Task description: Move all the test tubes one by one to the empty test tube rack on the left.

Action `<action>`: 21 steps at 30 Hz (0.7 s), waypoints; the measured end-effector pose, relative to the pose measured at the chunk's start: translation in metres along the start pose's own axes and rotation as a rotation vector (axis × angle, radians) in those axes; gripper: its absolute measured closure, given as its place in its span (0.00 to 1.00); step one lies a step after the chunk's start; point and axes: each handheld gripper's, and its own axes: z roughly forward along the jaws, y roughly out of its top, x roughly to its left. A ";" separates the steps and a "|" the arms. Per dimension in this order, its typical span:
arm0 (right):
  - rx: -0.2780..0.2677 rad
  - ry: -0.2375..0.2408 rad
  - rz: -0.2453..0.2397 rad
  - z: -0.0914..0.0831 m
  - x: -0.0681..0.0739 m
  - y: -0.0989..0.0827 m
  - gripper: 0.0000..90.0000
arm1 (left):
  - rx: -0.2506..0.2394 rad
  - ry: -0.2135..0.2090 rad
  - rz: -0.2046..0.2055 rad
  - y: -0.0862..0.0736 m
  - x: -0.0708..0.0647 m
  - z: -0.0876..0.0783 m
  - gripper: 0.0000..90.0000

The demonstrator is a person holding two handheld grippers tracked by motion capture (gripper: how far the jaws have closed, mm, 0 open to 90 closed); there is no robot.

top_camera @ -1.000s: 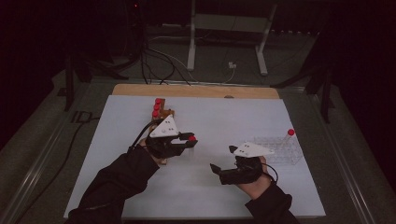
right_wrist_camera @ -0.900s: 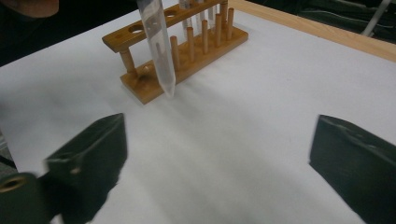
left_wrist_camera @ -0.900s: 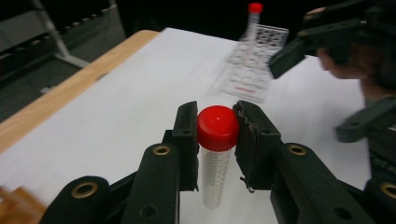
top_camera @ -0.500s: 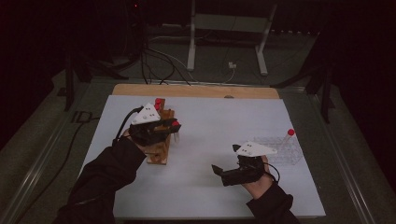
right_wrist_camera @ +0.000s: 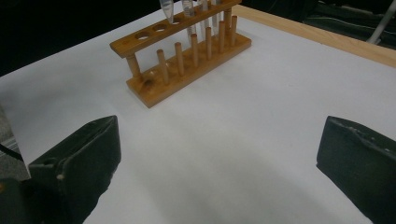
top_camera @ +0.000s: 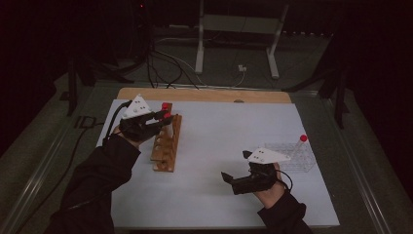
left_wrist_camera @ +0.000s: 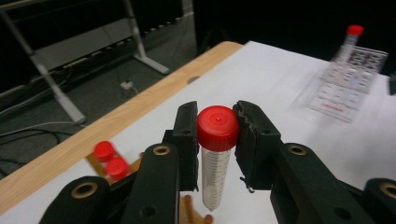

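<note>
My left gripper [top_camera: 164,118] hangs over the far end of a wooden tube rack [top_camera: 164,151], shut on a red-capped clear tube [left_wrist_camera: 216,154]. Its pads [left_wrist_camera: 187,135] clamp the cap, and the tube hangs upright above the rack. Two other red caps [left_wrist_camera: 109,161] stand in the rack just beyond. My right gripper [top_camera: 236,166] rests low on the white mat near the front right. Its jaws have just been opening and now stand wide apart [right_wrist_camera: 219,154] with nothing between them, facing the rack [right_wrist_camera: 187,56].
A clear plastic grid rack [top_camera: 292,156] with one red-capped tube [top_camera: 303,139] sits at the right, behind my right hand. The white mat [top_camera: 219,131] ends at a wooden strip [top_camera: 204,95] at the back. Cables and a metal stand lie on the floor beyond.
My left gripper has carried the tube left and toward the far side, from the mat's middle to above the rack, rising slightly. The right hand has stayed in place.
</note>
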 end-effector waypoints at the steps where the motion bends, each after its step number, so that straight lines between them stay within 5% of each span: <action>1: 0.000 0.002 -0.001 0.000 0.000 0.000 0.00 | -0.003 0.011 -0.006 -0.001 0.002 -0.001 0.80; 13: 0.000 0.002 -0.002 -0.001 -0.001 0.000 0.00 | -0.001 0.120 -0.051 -0.017 0.020 0.002 0.80; 21: 0.000 0.008 0.002 -0.002 -0.002 -0.001 0.00 | -0.001 0.138 -0.083 -0.031 0.024 0.011 0.80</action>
